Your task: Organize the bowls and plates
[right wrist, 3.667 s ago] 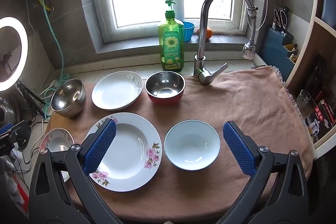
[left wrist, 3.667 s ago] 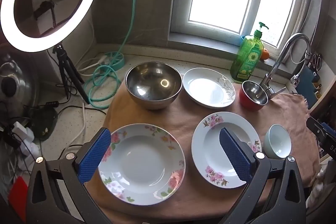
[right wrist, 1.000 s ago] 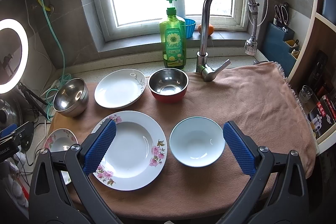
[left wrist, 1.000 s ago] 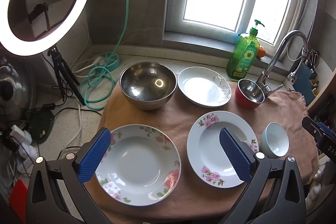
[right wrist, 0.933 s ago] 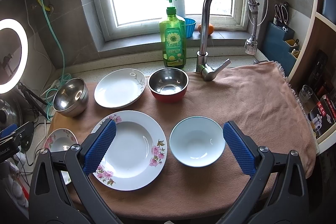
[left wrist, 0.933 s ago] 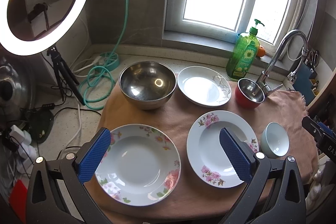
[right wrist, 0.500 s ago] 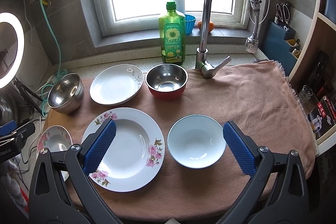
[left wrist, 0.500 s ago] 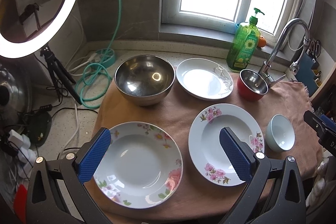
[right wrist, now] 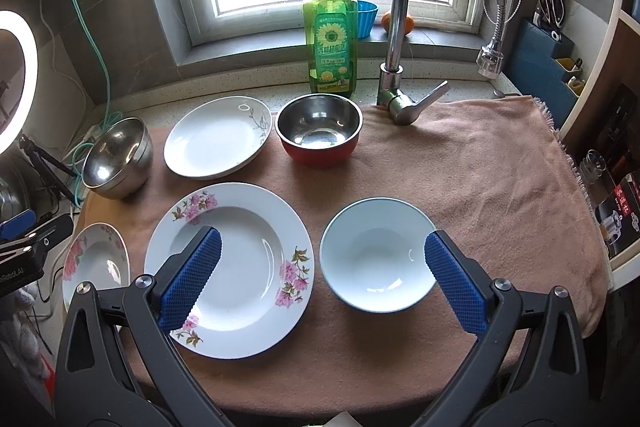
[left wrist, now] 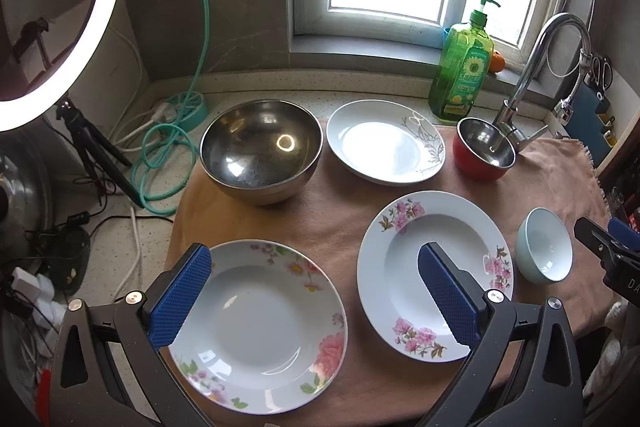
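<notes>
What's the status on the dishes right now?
Left gripper open, empty, over a flowered plate. Right gripper open, empty. Six dishes lie separate on the cloth. Nothing in the way.

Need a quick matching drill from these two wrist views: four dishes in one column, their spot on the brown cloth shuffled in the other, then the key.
Things:
1. large steel bowl
2. red bowl
3. pale blue bowl
4. plate with grey leaf print

Places:
A. directly in front of the green soap bottle
B. between the two metal bowls in the back row
C. back left corner, near the coiled green hose
D. front row, right of the pink-flowered plate

Pairs: 1-C, 2-A, 3-D, 4-B
</notes>
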Motion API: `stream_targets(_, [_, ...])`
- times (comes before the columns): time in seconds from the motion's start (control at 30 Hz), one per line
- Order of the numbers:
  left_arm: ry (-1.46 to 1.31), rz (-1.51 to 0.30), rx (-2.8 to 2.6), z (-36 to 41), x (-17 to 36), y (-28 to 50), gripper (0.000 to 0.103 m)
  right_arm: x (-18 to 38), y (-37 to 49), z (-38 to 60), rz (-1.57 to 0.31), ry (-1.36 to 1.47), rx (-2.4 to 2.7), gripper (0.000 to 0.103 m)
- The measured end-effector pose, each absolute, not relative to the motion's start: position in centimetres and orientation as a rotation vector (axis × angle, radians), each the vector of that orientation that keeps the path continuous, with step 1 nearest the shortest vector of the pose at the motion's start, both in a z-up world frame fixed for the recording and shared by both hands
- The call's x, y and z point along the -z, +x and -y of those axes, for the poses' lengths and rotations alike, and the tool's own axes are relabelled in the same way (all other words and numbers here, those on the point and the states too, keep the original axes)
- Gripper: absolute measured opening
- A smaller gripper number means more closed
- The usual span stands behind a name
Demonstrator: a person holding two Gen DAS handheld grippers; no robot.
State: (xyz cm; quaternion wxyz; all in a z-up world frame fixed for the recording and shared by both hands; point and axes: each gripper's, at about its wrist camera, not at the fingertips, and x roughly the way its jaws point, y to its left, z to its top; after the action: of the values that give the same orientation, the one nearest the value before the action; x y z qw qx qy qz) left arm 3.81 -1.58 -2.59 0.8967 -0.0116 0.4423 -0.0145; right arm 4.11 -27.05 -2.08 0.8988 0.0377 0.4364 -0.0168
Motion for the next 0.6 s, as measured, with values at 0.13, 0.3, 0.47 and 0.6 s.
stream_targets(0.13, [-0.022, -0.947, 0.054, 1.7, 3.5, 4.6, 0.102, 2.8, 3.8, 26.8, -0.903, 0.061, 0.044, 0.103])
stream_targets(0.3, [-0.037, -0.983, 0.081, 1.3, 4.4, 5.5, 0.102, 3.7, 3.5, 27.3, -0.908, 0.077, 0.042, 0.103])
stream_targets(0.47, [-0.019, -1.013, 0.121, 1.3, 5.3, 6.3, 0.102, 4.3, 3.2, 28.1, -0.922, 0.117, 0.018, 0.103])
stream_targets(0.6, [-0.022, -1.048, 0.159, 1.1, 6.1, 7.0, 0.092, 5.0, 2.9, 28.9, -0.967, 0.166, 0.020, 0.100])
